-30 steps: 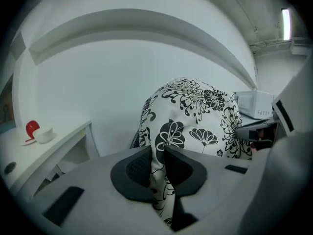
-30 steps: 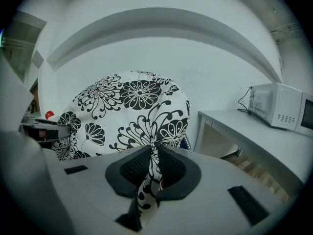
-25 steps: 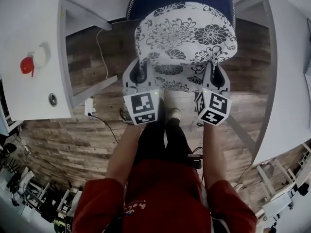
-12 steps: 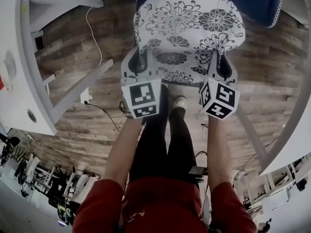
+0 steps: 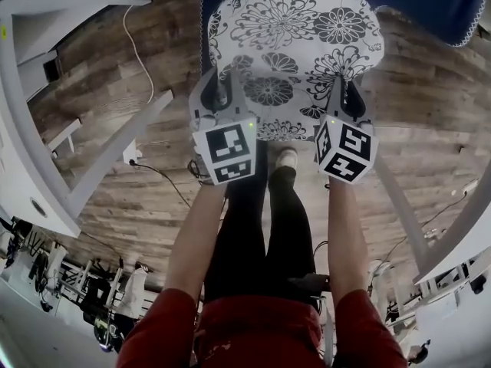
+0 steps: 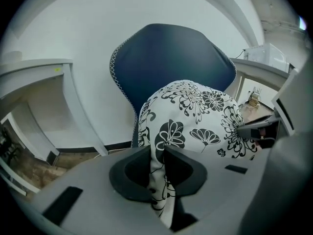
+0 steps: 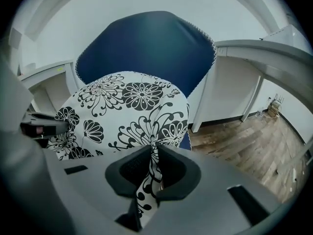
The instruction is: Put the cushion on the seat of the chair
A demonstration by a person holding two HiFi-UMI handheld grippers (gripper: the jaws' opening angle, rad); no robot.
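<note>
Head view, left edge: white desk (image 5: pixel 23 129) with its slanted leg over the wood floor (image 5: pixel 430 90); a pale cable (image 5: pixel 134 44) runs down the floor beside it.

Left gripper (image 5: pixel 222 98): jaws pressed onto a fold of fabric at the near-left corner of the cushion (image 5: pixel 288 29); marker cube faces the camera; person's bare forearm behind it. Left gripper view confirms this; both pads of the left gripper (image 6: pixel 156 153) pinch a strip of the flowered cushion (image 6: pixel 195 116), which hangs down between them.

Cushion: white with black flower print, roughly round, spread between the two grippers and held by its near edge only; near edge is over the floor, above the person's legs (image 5: pixel 265 228) and a light shoe (image 5: pixel 286 158); far part overlaps the navy chair (image 5: pixel 430 2) at the top edge of the head view; contact with the seat cannot be told. In both gripper views the cushion bulges up in front of the chair's backrest (image 6: pixel 166 58), navy with pale edge stitching.

Right gripper (image 5: pixel 343 98): jaws closed on the near-right corner of the cushion; right gripper view shows the right gripper (image 7: pixel 154 155) clamping a narrow fold of the cushion (image 7: pixel 127 106), chair (image 7: pixel 146 43) behind it.

Right side: second white desk (image 7: pixel 264 53), floor (image 7: pixel 244 131) beneath it.
</note>
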